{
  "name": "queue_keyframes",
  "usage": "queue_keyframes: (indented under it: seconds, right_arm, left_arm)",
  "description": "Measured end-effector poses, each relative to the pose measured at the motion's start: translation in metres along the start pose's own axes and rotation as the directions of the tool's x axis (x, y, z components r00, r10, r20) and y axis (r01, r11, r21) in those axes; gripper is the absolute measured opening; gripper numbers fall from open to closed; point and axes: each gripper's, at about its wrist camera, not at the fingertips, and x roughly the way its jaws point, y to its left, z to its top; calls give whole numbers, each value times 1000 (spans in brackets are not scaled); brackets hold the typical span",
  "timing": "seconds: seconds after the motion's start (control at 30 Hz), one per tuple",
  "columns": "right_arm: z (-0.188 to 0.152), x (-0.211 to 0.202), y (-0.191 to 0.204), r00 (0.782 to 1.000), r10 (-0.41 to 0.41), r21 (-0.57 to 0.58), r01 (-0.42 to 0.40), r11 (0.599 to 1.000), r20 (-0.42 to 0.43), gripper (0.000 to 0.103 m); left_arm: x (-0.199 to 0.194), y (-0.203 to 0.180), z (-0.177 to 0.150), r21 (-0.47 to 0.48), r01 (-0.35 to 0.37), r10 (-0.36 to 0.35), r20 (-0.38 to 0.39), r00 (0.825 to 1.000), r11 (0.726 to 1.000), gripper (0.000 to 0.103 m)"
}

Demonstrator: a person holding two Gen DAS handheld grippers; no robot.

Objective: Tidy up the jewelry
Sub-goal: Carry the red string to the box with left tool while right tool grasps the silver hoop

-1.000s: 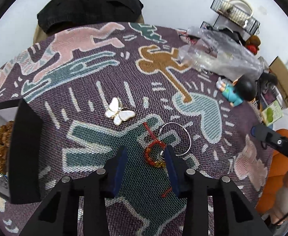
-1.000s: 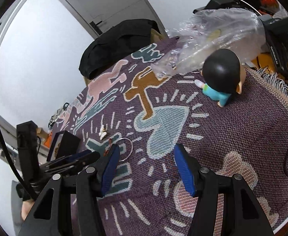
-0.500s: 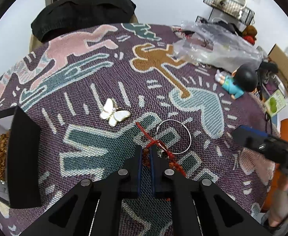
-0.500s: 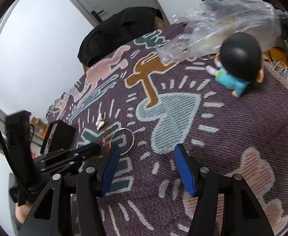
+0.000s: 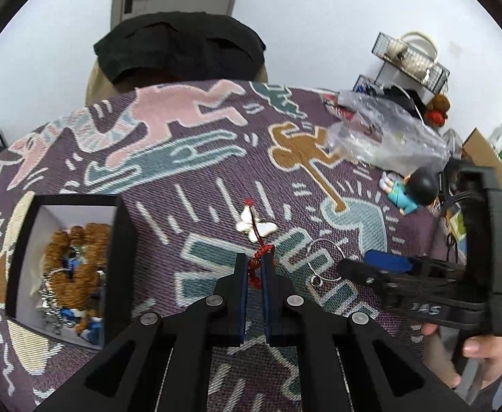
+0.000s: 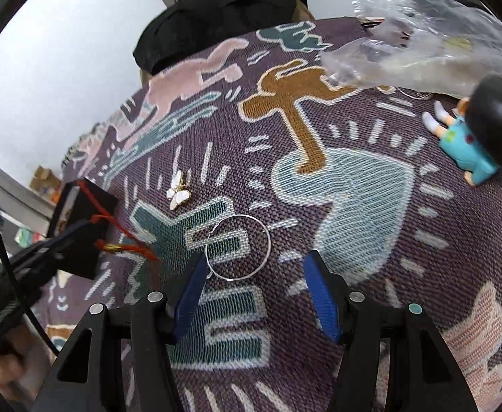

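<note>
My left gripper (image 5: 253, 267) is shut on a red cord bracelet (image 5: 257, 261) and holds it above the patterned cloth; its cord trails up past a white butterfly brooch (image 5: 266, 229). The bracelet also shows in the right wrist view (image 6: 127, 240), hanging from the left gripper. A silver hoop ring (image 6: 238, 248) lies on the cloth just beyond my right gripper (image 6: 251, 274), which is open and empty. The hoop ring also shows in the left wrist view (image 5: 326, 261). A black jewelry box (image 5: 124, 240) with brown beads inside stands at the left.
A doll with black hair (image 6: 480, 130) lies at the right. A clear plastic bag (image 6: 422, 44) lies at the far right of the cloth. A black garment (image 5: 182, 44) hangs on a chair beyond the table. Wire shelves (image 5: 412, 61) stand at the back right.
My left gripper closed on the red bracelet and lifted it off the cloth, moving toward the box side. My right gripper moved in close to the silver hoop ring.
</note>
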Motion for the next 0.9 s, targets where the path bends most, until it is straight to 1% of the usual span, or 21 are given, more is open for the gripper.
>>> queue_keyframes:
  seconds: [0.07,0.17,0.23,0.33,0.47,0.53,0.57,0.6,0.67,0.7,0.73,0.83,0.9]
  right_arm:
    - [2,5,5,1000,-18,3,18,1000,-18,59]
    - [4,10,12,999,-37,7,37,999,-20,60]
    - [5,14,18,999,-50,4,50,999,-21,67]
    - [7,18,25,998,-66,2,66,998,-20,70]
    - [8,27,38,986,-167,-39,166,985,-4,70]
    - [7,31,45,975,-223,-66,223,973,4,70]
    - [6,34,51,966,-260,-88,260,962,7,70]
    - [5,36,55,957,-289,-105,289,952,10,70]
    - [4,37,57,955,-296,-103,297,949,24,65]
    - [3,36,58,955,-295,-104,297,949,26,54]
    - [3,34,59,956,-290,-110,292,950,30,52]
    - [2,33,60,959,-281,-124,282,951,22,51]
    - [2,31,59,965,-262,-116,262,958,16,51]
  left_arm:
    - [-6,6,0,-16,5,-5,17,1000,1000,7]
    - [-14,17,0,-38,14,-13,36,999,999,7]
    - [-20,23,-1,-48,19,-17,48,999,999,7]
    - [-30,31,-2,-60,25,-21,68,997,998,7]
    - [-46,43,-1,-78,37,-28,102,994,996,7]
    - [-55,48,0,-87,44,-34,123,992,995,7]
    - [-60,51,1,-89,46,-34,132,991,995,7]
    - [-64,54,3,-92,46,-32,141,990,995,7]
    - [-73,60,7,-99,40,-24,158,987,994,7]
    - [-76,62,8,-101,38,-21,164,986,994,7]
    - [-82,65,10,-106,34,-15,174,985,994,7]
    - [-92,72,15,-114,24,-2,192,981,993,7]
    - [-97,76,17,-119,15,9,200,980,993,7]
